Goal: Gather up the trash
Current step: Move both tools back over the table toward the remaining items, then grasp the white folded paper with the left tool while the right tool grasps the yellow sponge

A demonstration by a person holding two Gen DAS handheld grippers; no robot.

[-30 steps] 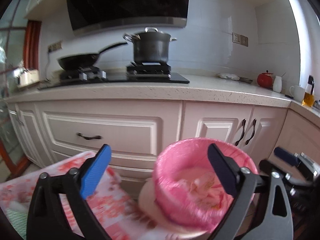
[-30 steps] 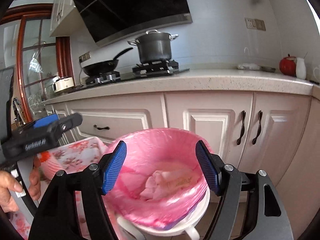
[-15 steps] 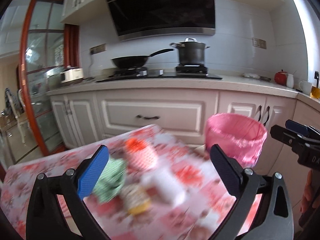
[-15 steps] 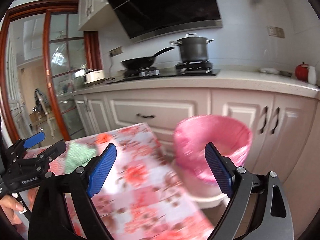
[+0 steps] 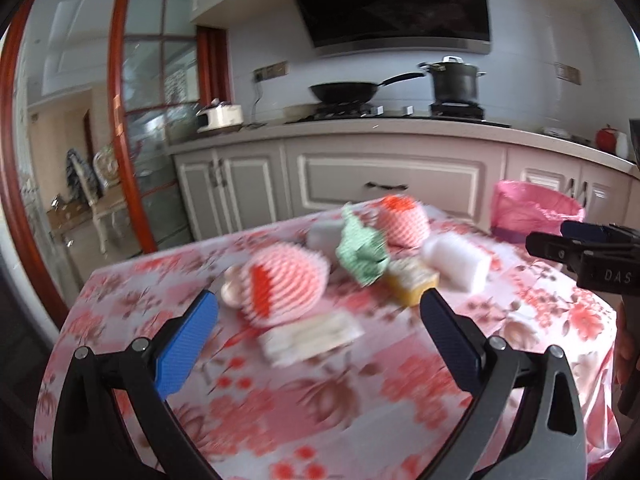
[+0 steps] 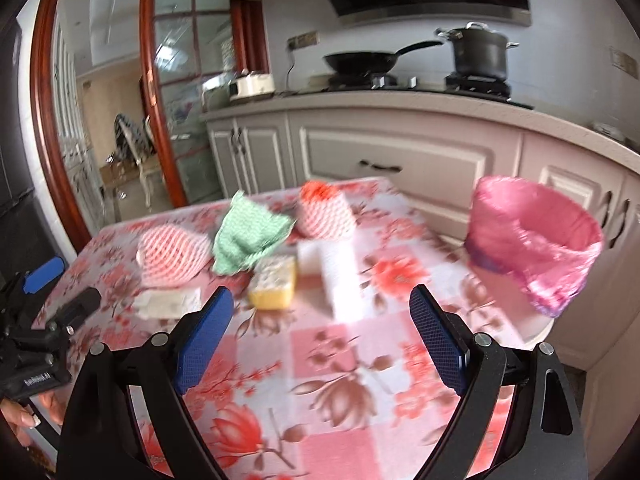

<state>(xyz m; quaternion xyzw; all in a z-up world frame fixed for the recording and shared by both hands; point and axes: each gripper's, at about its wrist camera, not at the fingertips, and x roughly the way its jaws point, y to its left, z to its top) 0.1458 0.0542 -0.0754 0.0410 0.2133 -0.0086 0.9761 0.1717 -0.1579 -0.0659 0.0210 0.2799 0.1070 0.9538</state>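
Trash lies on a floral-clothed table (image 5: 320,400): two pink foam fruit nets (image 5: 280,284) (image 5: 402,222), a crumpled green cloth (image 5: 362,250), a yellow sponge (image 5: 412,282), a white foam block (image 5: 456,264) and a white wrapper (image 5: 312,338). They also show in the right wrist view: net (image 6: 172,256), cloth (image 6: 248,236), sponge (image 6: 274,284), block (image 6: 332,276). A pink-lined bin (image 6: 532,240) stands beside the table's right edge. My left gripper (image 5: 320,344) is open and empty, above the wrapper. My right gripper (image 6: 320,340) is open and empty over the cloth.
Kitchen cabinets (image 5: 384,184) and a counter with a wok (image 5: 344,90) and a pot (image 5: 454,80) run behind the table. A glass door with a red frame (image 5: 120,120) stands at the left. The bin also shows in the left wrist view (image 5: 532,212).
Both grippers have swung left and back from over the pink bin to the table. The trash pile now lies in front of them. Both stay open.
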